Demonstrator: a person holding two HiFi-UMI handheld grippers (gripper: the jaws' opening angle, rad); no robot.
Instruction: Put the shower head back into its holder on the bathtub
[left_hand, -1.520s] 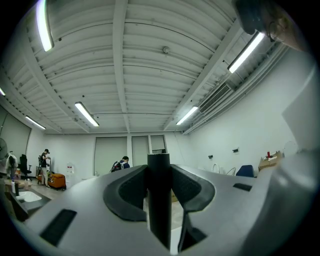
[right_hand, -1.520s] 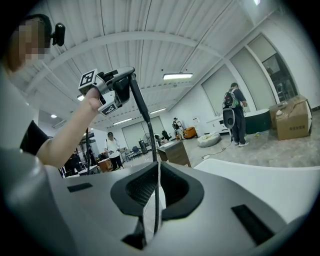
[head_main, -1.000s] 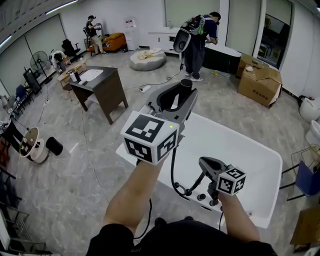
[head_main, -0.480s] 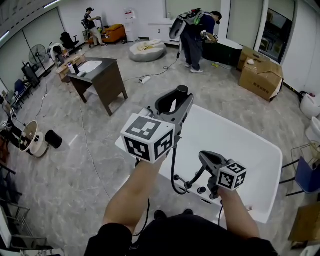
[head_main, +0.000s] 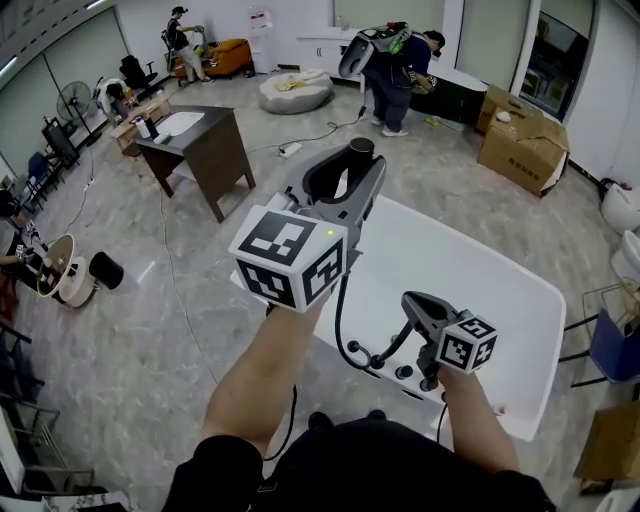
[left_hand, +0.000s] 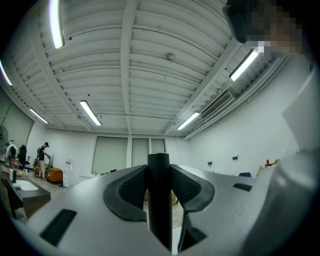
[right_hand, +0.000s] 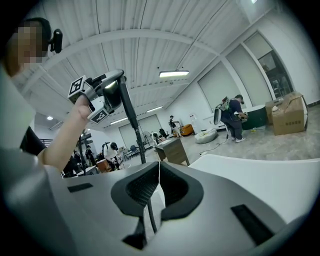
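Note:
My left gripper (head_main: 350, 178) is raised above the white bathtub (head_main: 470, 275), shut on the black handle of the shower head (head_main: 358, 152). In the left gripper view the handle (left_hand: 159, 200) stands upright between the two pads. Its black hose (head_main: 340, 330) hangs down and loops to the fittings (head_main: 404, 372) on the tub's near rim. My right gripper (head_main: 412, 303) hovers over those fittings, its jaws shut with nothing between the pads (right_hand: 158, 172). The hose (right_hand: 134, 125) runs down in front of it; the holder itself I cannot make out.
A dark wooden desk (head_main: 205, 160) stands left of the tub. Cardboard boxes (head_main: 525, 150) sit at the back right, and a person with a backpack (head_main: 395, 70) bends beyond the tub. A cable reel (head_main: 60, 280) lies at far left.
The left gripper with the shower head has shifted slightly to the left in the head view. The right gripper has kept its place over the fittings.

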